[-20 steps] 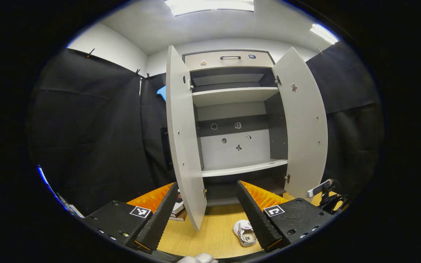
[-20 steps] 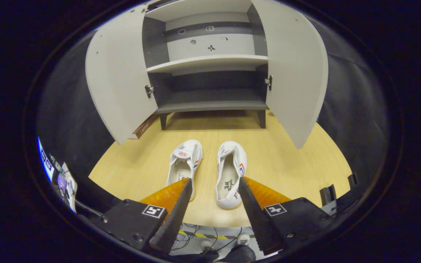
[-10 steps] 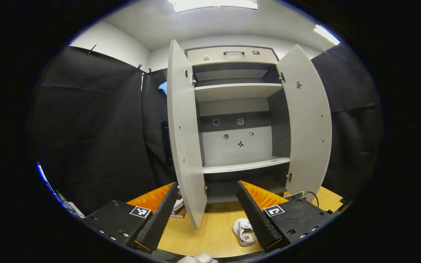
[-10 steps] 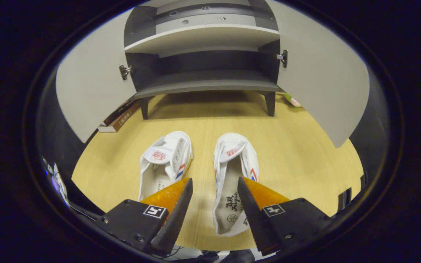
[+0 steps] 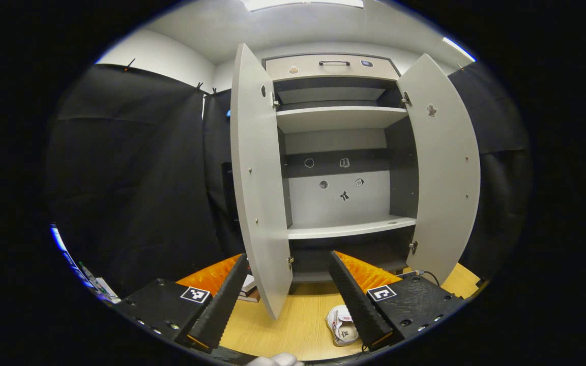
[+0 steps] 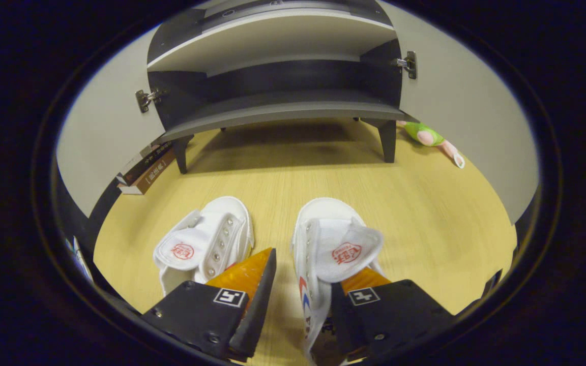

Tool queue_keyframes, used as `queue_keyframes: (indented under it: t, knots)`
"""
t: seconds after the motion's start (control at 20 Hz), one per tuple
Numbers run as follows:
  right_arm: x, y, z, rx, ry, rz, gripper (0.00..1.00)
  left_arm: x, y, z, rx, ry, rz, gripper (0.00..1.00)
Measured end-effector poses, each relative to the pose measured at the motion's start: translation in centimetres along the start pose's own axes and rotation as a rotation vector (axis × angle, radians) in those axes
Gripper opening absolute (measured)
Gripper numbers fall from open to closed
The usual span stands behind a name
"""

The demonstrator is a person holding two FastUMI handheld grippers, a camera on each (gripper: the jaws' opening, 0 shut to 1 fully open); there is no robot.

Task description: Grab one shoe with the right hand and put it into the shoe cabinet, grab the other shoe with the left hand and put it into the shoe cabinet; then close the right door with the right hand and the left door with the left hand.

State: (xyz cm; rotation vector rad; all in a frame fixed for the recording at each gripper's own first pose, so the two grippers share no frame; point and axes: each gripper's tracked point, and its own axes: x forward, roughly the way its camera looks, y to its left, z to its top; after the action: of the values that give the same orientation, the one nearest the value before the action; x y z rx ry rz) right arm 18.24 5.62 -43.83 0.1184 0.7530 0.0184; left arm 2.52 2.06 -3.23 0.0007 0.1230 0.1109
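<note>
Since the frame a second ago my right gripper (image 6: pixel 298 310) has dropped low over the shoes and closed in on the shoe cabinet (image 5: pixel 344 152). The cabinet's legs now sit high in the right gripper view and the shoes loom large. My left gripper (image 5: pixel 288 300) has barely shifted, only drifting a little toward the cabinet.

Using the cabinet as landmark, largest first. The cabinet stands open, and its shelves carry no shoes. The left door (image 5: pixel 257 178) and right door (image 5: pixel 445 168) are both swung out toward me. The wooden floor (image 6: pixel 293 173) runs from under the cabinet to my grippers.

Both shoes lie on the floor in front of the cabinet, toes toward it, side by side but apart. The right shoe (image 6: pixel 336 244) sits nearer the right door. The right gripper's jaws are spread wide astride its inner wall, one finger inside the shoe and the other in the gap between the shoes. I cannot tell whether either finger touches it. The left shoe (image 6: pixel 206 246) lies just beside it, untouched.

The left gripper's jaws are wide and empty, held high in front of the left door.

Books (image 6: pixel 145 168) lie stacked beside the cabinet's left leg. A small green and pink toy (image 6: pixel 428 137) lies by its right leg.
</note>
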Motion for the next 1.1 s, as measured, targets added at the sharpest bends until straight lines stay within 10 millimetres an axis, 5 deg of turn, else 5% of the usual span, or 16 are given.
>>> queue_keyframes:
  t: [0.2, 0.55, 0.8, 1.1]
  knots:
    - [0.5, 0.8, -0.9, 0.020, 0.033, 0.062, 0.16, 0.8, -0.3, 0.4, 0.022, -0.004, 0.020, 0.96]
    - [-1.9, 0.7, 0.6, -0.004, 0.063, 0.115, 0.07, 0.8, -0.1, 1.6, 0.005, -0.033, 0.052, 0.96]
    - [-6.4, 1.8, 6.0, -0.014, -0.018, 0.141, 0.07, -0.2, -0.3, 1.5, 0.005, -0.043, 0.060, 1.00]
    - [-12.3, 3.3, 16.4, -0.010, -0.161, 0.174, 0.07, -0.7, -0.4, 1.1, -0.002, -0.043, 0.062, 1.00]
